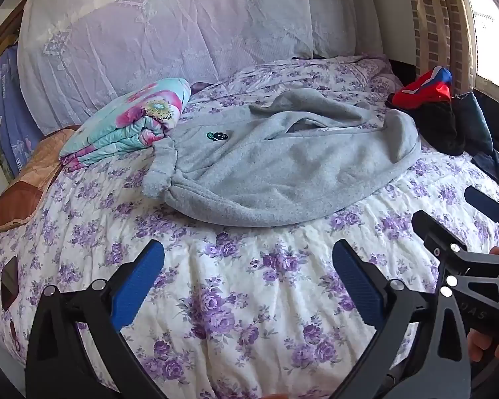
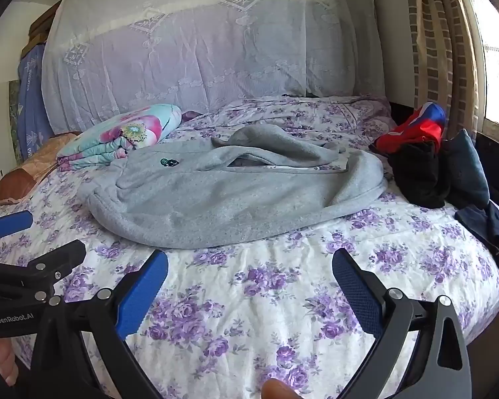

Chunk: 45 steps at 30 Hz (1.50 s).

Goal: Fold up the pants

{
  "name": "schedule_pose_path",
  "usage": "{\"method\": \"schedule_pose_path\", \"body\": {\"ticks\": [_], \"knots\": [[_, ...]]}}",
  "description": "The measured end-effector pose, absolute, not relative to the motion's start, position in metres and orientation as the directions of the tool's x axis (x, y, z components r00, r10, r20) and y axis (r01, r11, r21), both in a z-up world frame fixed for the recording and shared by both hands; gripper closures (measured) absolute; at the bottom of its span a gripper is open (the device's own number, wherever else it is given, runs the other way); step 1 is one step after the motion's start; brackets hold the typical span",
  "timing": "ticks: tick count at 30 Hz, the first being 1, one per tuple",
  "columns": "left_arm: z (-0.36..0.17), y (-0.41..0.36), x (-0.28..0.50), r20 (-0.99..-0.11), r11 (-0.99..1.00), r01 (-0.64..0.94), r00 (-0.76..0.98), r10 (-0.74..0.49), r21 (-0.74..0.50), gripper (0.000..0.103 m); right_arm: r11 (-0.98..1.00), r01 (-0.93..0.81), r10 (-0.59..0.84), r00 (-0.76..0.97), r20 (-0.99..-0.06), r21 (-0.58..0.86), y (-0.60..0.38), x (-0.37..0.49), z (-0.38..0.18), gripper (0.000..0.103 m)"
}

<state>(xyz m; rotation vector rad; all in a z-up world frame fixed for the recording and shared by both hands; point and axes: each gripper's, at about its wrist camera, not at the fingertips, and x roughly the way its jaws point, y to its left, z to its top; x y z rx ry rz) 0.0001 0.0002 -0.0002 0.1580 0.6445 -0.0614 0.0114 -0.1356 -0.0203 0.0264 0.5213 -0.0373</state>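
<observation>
Grey fleece pants (image 1: pixel 282 166) lie crumpled in a curved heap on the floral bedspread (image 1: pixel 249 282), with a small green-and-black patch facing up; they also show in the right wrist view (image 2: pixel 236 196). My left gripper (image 1: pixel 248 276) is open and empty, held above the bedspread in front of the pants. My right gripper (image 2: pixel 249 282) is open and empty too, at about the same distance from the pants. Each gripper shows at the edge of the other's view, the right one (image 1: pixel 462 219) and the left one (image 2: pixel 36 239).
A folded floral quilt (image 1: pixel 126 129) lies left of the pants. A pile of red, blue and black clothes (image 1: pixel 432 109) lies at the right edge of the bed. A lace-covered headboard (image 1: pixel 183 33) stands behind. A curtain and window (image 2: pixel 449 50) are at right.
</observation>
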Motion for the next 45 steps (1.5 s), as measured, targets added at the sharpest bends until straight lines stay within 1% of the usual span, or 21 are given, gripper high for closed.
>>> {"method": "schedule_pose_path", "body": {"ticks": [7,11,45], "knots": [[0.0,-0.001,0.0,-0.604,0.984,0.112,0.797,-0.008,0.135,0.004,0.999,0.042,-0.028,0.863,-0.504,0.016,-0.135,0.012,-0.02,0.003],[-0.012,0.0,0.0,-0.603,0.985,0.11,0.798,-0.007,0.134,0.004,0.999,0.041,-0.027,0.864,-0.503,0.017,-0.134,0.012,-0.02,0.003],[-0.004,0.006,0.002,-0.608,0.985,0.095,0.794,0.012,0.144,0.004,0.999,0.044,-0.031,0.861,-0.508,0.014,-0.135,0.015,-0.026,0.003]]}}
